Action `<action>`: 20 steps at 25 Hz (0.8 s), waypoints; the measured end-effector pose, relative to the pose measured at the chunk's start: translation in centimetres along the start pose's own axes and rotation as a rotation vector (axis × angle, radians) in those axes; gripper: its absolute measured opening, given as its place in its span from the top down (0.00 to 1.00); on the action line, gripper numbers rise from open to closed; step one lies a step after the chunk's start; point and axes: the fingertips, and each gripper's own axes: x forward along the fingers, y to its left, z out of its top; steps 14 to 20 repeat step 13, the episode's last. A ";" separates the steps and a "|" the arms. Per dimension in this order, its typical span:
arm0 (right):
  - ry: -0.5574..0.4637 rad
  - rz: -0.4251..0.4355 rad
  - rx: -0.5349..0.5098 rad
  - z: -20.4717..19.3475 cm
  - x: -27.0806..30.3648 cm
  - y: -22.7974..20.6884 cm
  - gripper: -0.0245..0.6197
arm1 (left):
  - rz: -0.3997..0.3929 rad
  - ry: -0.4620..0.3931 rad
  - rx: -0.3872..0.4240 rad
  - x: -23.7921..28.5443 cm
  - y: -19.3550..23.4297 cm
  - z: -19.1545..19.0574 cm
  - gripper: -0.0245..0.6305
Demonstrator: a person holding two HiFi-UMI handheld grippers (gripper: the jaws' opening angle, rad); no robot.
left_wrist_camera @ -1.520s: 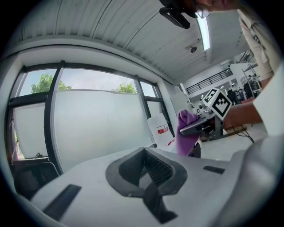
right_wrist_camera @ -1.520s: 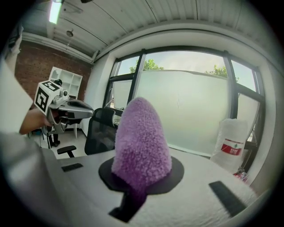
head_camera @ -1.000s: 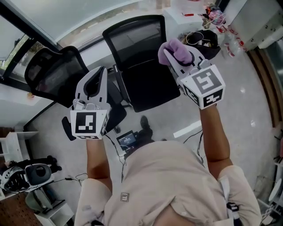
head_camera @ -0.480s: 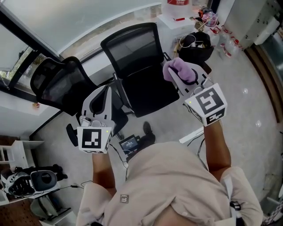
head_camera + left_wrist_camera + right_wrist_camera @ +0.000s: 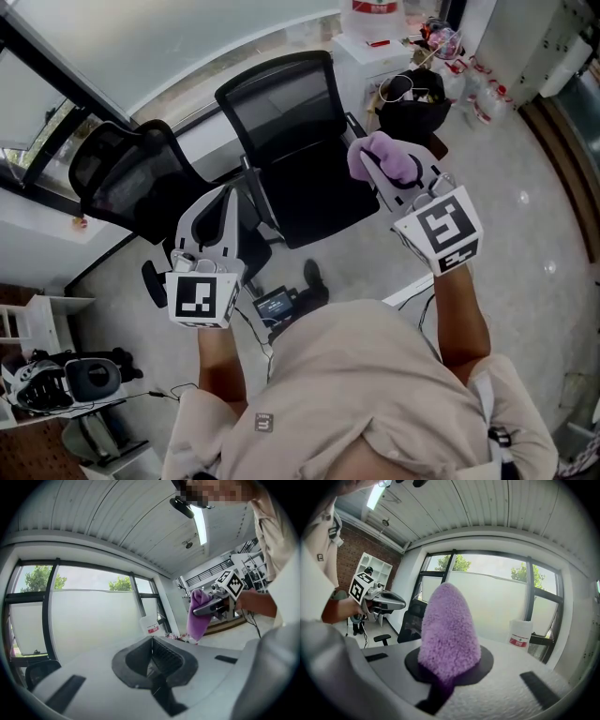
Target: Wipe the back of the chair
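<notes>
A black mesh office chair stands in front of me, its back (image 5: 281, 101) toward the window and its seat (image 5: 314, 202) nearer. My right gripper (image 5: 392, 169) hovers over the seat's right edge, shut on a fluffy purple cloth (image 5: 384, 152) that bulges out of the jaws (image 5: 449, 630). It is clear of the chair back. My left gripper (image 5: 221, 202) hangs left of the seat, shut with nothing in it (image 5: 151, 641). From the left gripper view the cloth (image 5: 199, 616) shows hanging from the right gripper (image 5: 213, 605).
A second black mesh chair (image 5: 122, 173) stands at the left by the window. A white cabinet (image 5: 361, 52) with a black bag (image 5: 417, 98) and clutter is at the back right. Cables and a small device (image 5: 275, 302) lie on the floor below; a headset (image 5: 66, 380) sits at the lower left.
Both grippers have dropped a little toward me and the right one has drifted right, away from the chair back. The cloth stays held.
</notes>
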 end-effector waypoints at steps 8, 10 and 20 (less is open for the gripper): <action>-0.007 0.022 0.005 -0.1 -0.6 0.1 0.94 | 0.011 0.006 -0.005 -0.4 -0.7 0.3 0.95; -0.011 0.018 0.000 0.2 -0.7 -0.3 0.94 | 0.012 0.002 -0.005 0.0 -0.7 0.8 0.95; -0.019 0.001 -0.014 0.5 -0.8 -1.4 0.94 | 0.004 -0.023 0.000 0.9 -0.6 1.5 0.95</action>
